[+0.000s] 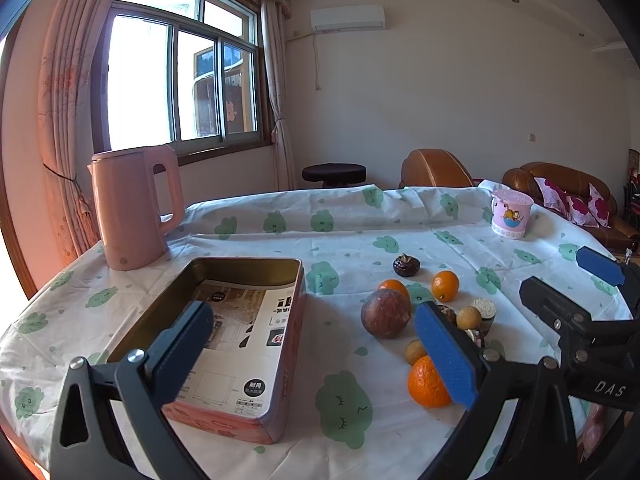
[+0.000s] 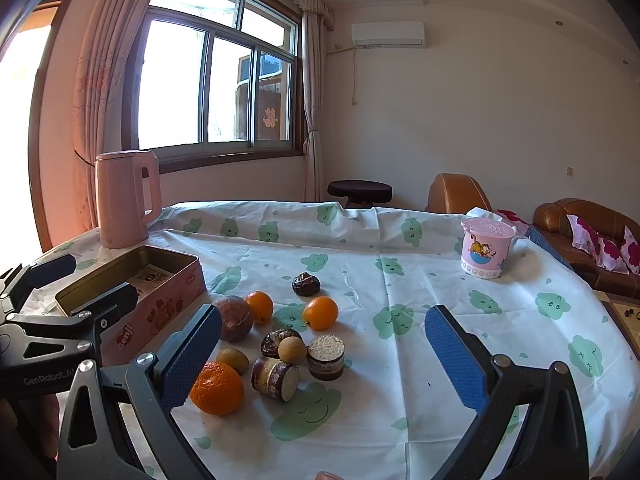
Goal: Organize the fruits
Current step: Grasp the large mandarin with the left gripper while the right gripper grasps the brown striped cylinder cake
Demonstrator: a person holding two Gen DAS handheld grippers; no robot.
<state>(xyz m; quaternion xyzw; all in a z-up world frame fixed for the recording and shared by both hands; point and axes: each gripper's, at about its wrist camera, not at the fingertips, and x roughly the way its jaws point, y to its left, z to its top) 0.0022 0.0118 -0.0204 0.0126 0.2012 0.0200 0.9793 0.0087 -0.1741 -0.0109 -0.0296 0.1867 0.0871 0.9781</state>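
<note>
Sunlit living-room walls and a sliding window (image 2: 216,80) stood behind my work surface, a table under a white tablecloth (image 2: 400,280) printed with green clouds. On it I counted one pink kettle (image 1: 128,208), one pink cartoon cup (image 2: 486,250) and one open pink tin box (image 1: 224,336) with a printed sheet lying in its bottom and no fruit inside.

Just to the right of the box lay the fruit cluster. I counted three oranges: a large orange (image 2: 217,389) nearest me and two smaller ones (image 2: 260,306) (image 2: 320,313) farther back. I also saw one round brown-purple passion fruit (image 2: 233,323), two tan longans (image 2: 291,350) (image 2: 233,361), and one dark wrinkled fruit (image 2: 306,284) set apart at the back. Among them I counted three small brown pieces with pale flat ends (image 2: 326,357), whose kind I could not tell.

My left gripper (image 1: 316,356) hovered with its jaws spread wide, holding nothing, one finger over the box and the other in front of the large orange. My right gripper (image 2: 320,360) was likewise spread wide and held nothing, framing the cluster's right part and bare cloth.

Only the right wrist view showed the whole cluster; in the left wrist view the blue finger pad (image 1: 444,356) hid part of it. Only the left wrist view showed the box's inside fully.
</note>
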